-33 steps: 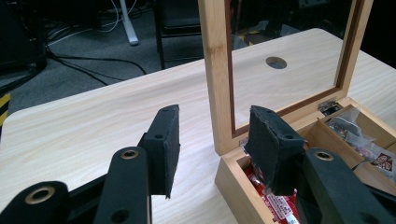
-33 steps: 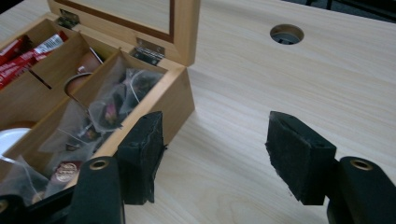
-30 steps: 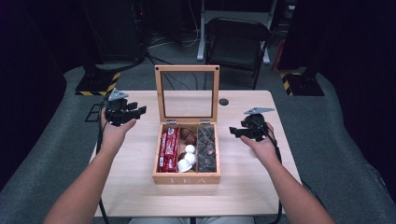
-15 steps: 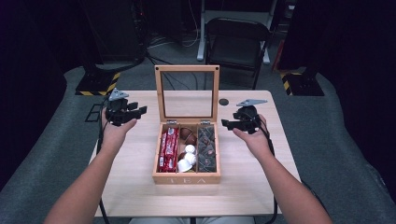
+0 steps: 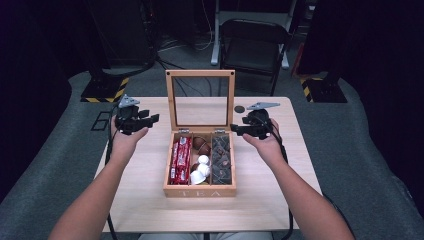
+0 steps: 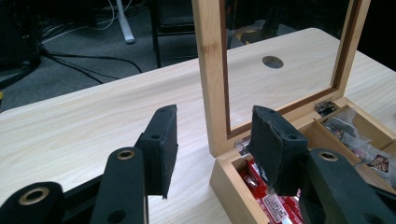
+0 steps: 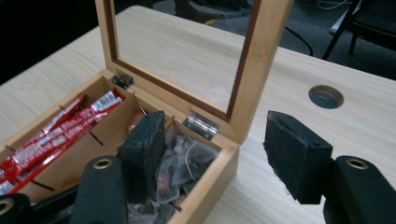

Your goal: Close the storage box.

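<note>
Wooden tea box (image 5: 200, 190) at the centre of the high view, standing on a pale wood-grain counter (image 5: 150, 205) with its glass-paned lid (image 5: 201, 75) raised upright on hinges at the far edge. Three compartments run front to back: red sachets (image 5: 180, 159) in the frame-left one, white and brown capsules (image 5: 200, 167) in the middle one, dark wrapped tea bags (image 5: 220, 159) in the frame-right one. Left gripper (image 5: 150, 119), held in the person's left hand (image 5: 127, 137), sits at centre left of the high view, beside the box and apart from it, jaws spread and holding nothing. Right gripper (image 5: 235, 129), held in the right hand (image 5: 265, 142), sits just right of the lid's hinge line, close to the box's far right corner, jaws likewise parted and empty. In the left gripper view, the left gripper (image 6: 212, 140) frames the lid's near post (image 6: 212, 70) between its two black pads, with the red sachets (image 6: 275, 200) at lower right. In the right gripper view, the right gripper (image 7: 217, 154) straddles the box's corner: one pad hangs over the tea bags (image 7: 187, 163), the other lies outside the box over the counter (image 7: 280, 65). A round cable hole (image 7: 325, 96) shows at right of that view. A dark folding chair (image 5: 255, 42) stands beyond the counter at upper centre of the high view.
</note>
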